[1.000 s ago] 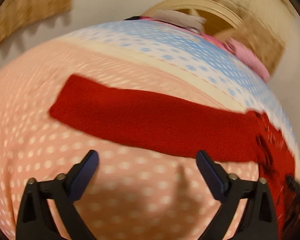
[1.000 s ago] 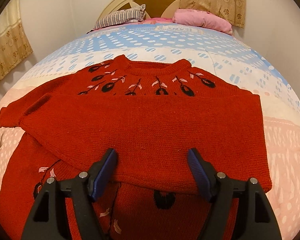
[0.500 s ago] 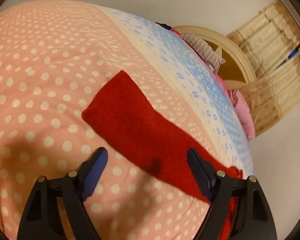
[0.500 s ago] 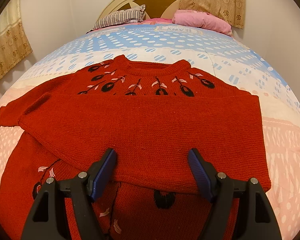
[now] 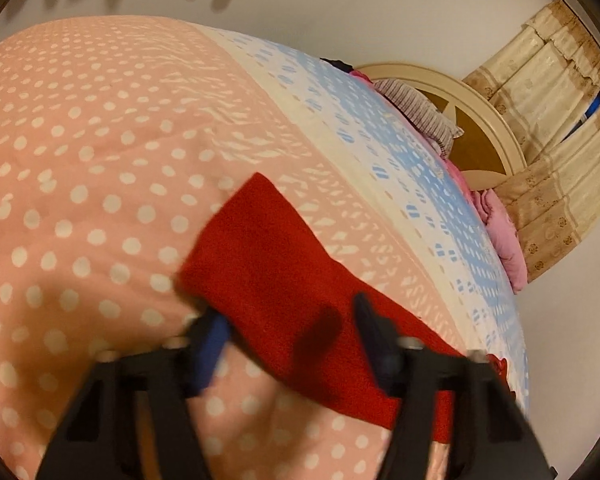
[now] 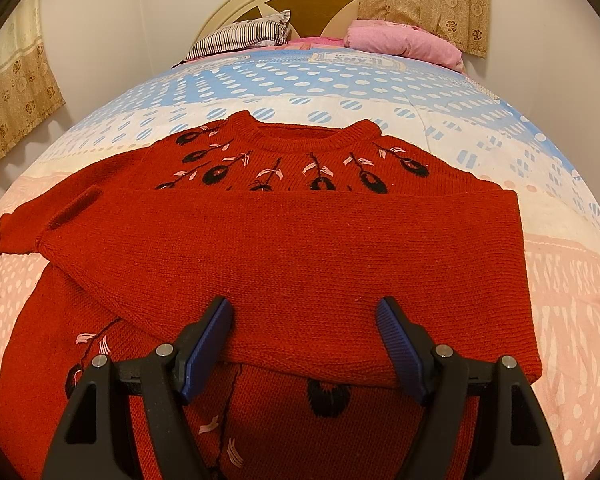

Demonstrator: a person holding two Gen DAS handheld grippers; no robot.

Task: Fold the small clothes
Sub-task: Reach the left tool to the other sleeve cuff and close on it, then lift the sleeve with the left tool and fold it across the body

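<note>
Our left claw (image 5: 290, 328) points slantwise downward and its jaws are closing, with the red sleeve (image 5: 276, 280) lying between them; its fingers (image 5: 210, 344) are blurred in the left wrist view, so we cannot tell whether the blue pads already press on the knit. Our right claw (image 6: 304, 326) tilts more steeply downward (its picture is sharp), jaws standing wide apart, the ribbed blue pads (image 6: 206, 346) clear on either side and nothing clamped between them. No hand or sleeve of ours shows in either view.
</note>
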